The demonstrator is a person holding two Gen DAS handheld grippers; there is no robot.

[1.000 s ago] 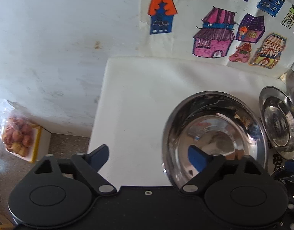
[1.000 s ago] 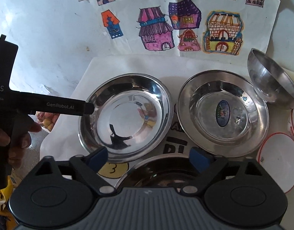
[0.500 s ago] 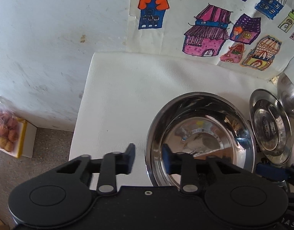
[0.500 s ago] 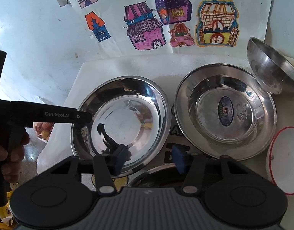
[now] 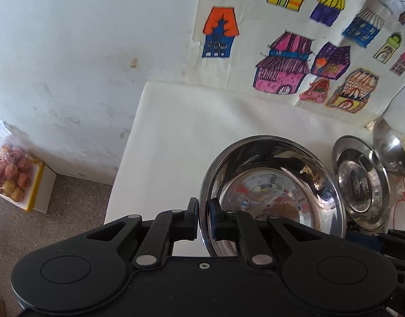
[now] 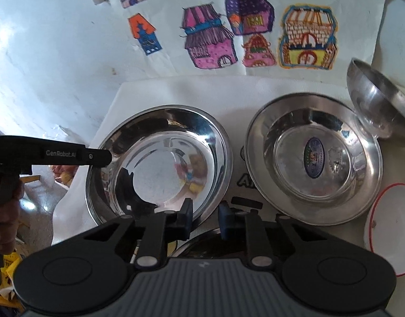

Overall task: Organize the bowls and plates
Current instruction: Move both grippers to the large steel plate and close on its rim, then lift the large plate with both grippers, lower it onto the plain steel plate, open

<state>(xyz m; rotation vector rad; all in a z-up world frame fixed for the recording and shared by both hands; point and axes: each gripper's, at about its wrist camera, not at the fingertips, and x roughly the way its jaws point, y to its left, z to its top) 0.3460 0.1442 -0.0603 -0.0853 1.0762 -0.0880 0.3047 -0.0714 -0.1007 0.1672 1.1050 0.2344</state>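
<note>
Steel bowl (image 5: 271, 185) rim pinched between left jaws.

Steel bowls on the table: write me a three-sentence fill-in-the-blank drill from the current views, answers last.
1. The left gripper is shut on the ____ of the steel bowl.
2. The plate with the blue sticker lies to the ____ of that bowl in the right wrist view.
3. The white plate has a ____ edge line.

Answers: rim; right; red
</note>
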